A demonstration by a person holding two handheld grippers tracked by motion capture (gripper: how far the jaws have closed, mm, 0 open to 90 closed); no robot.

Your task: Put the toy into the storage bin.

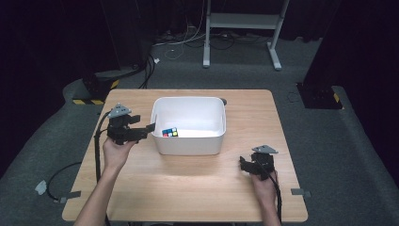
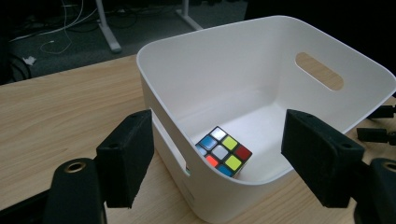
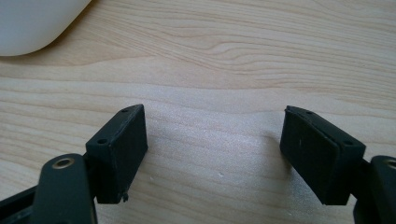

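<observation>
one puzzle cube (image 1: pixel 170 132) lies in the white bin's (image 1: pixel 188 145) left end, mid-desk (image 1: pixel 197 188). left gripper (image 1: pixel 149 127) wide open, empty, at the bin's left wall; right gripper (image 1: pixel 242 165) wide open, empty, near the desk's right edge.

Tally of the table

We count one white bin (image 1: pixel 188 146) on one wooden table (image 1: pixel 188 188), and one colour cube (image 1: pixel 170 133) inside that bin. We count two handle slots in the bin's walls in the left gripper view. We see two grippers, the left gripper (image 1: pixel 149 127) and the right gripper (image 1: pixel 243 163), each with two black jaws, held by two hands
</observation>
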